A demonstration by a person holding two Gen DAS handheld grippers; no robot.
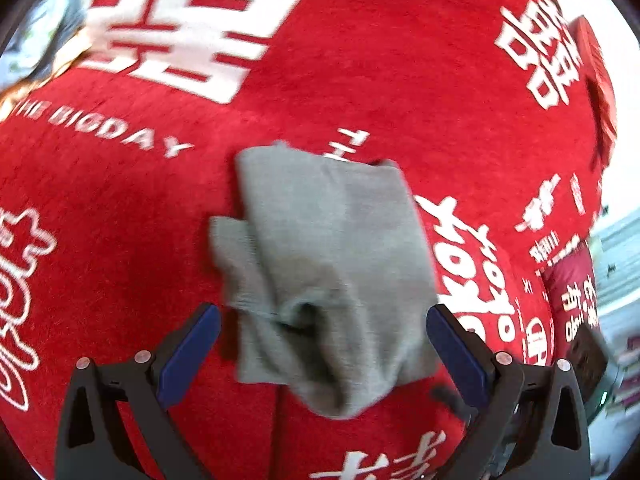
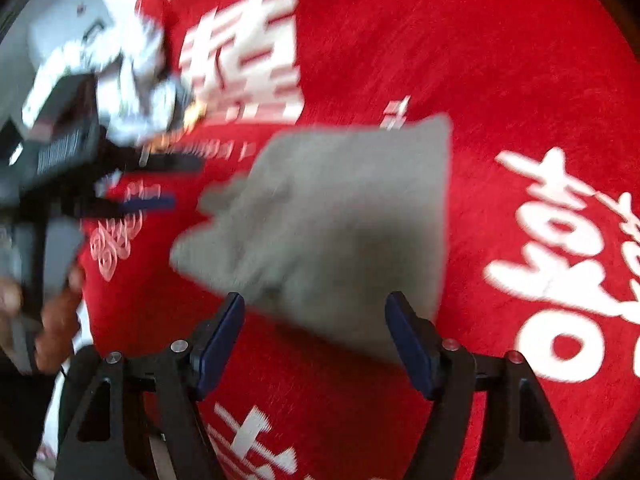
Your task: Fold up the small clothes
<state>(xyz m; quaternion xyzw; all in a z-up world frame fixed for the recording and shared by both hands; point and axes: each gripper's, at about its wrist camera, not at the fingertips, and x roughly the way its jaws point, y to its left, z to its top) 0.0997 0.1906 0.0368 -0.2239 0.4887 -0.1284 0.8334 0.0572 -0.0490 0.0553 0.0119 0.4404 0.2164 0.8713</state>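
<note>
Our left gripper (image 1: pixel 323 330) has black triangular arms with silver screws. Its fingers (image 1: pixel 191 354) carry dark blue pads. Our right gripper (image 2: pixel 316 344) looks the same.

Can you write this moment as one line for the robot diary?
garment: grey cloth bunched on red blanket | left gripper: open, empty | right gripper: open, empty | fold: unfinished

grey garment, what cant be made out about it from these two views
- Type of garment: the grey garment lies bunched on the red cloth; motion blur hides seams in both wrist views.
- Its underside and layer count: hidden by its own top layer.
- Near edge, right wrist view: smeared by blur between the open right gripper fingers.
- Left gripper in the right wrist view: streaked, its jaw gap unreadable there.
</note>
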